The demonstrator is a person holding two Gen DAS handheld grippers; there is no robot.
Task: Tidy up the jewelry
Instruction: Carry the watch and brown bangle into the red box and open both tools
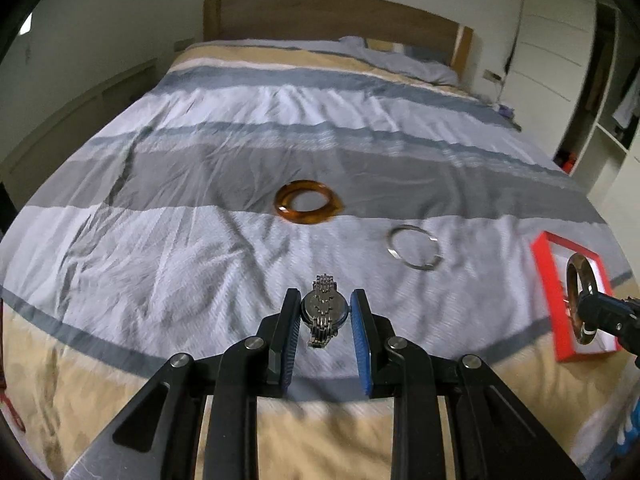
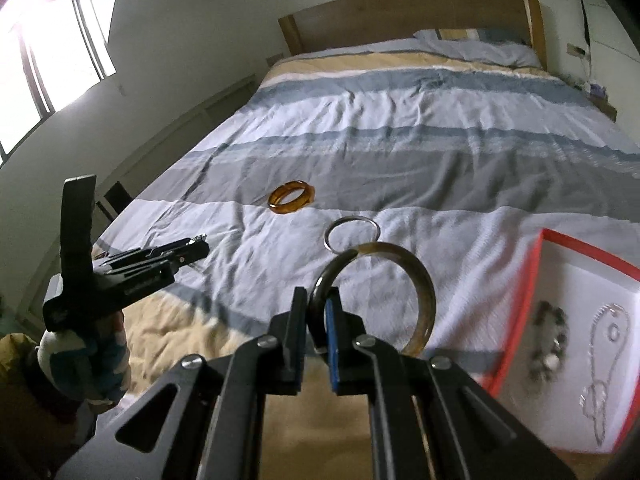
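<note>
Watch (image 1: 323, 309) in left jaws, necklace (image 2: 604, 356) right-view only

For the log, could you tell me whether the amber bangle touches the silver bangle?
Apart: left wrist view shows wrinkled bedcover between amber bangle and silver bangle.

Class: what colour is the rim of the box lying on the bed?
Red rim, white inside; clearest in the right wrist view.
</note>
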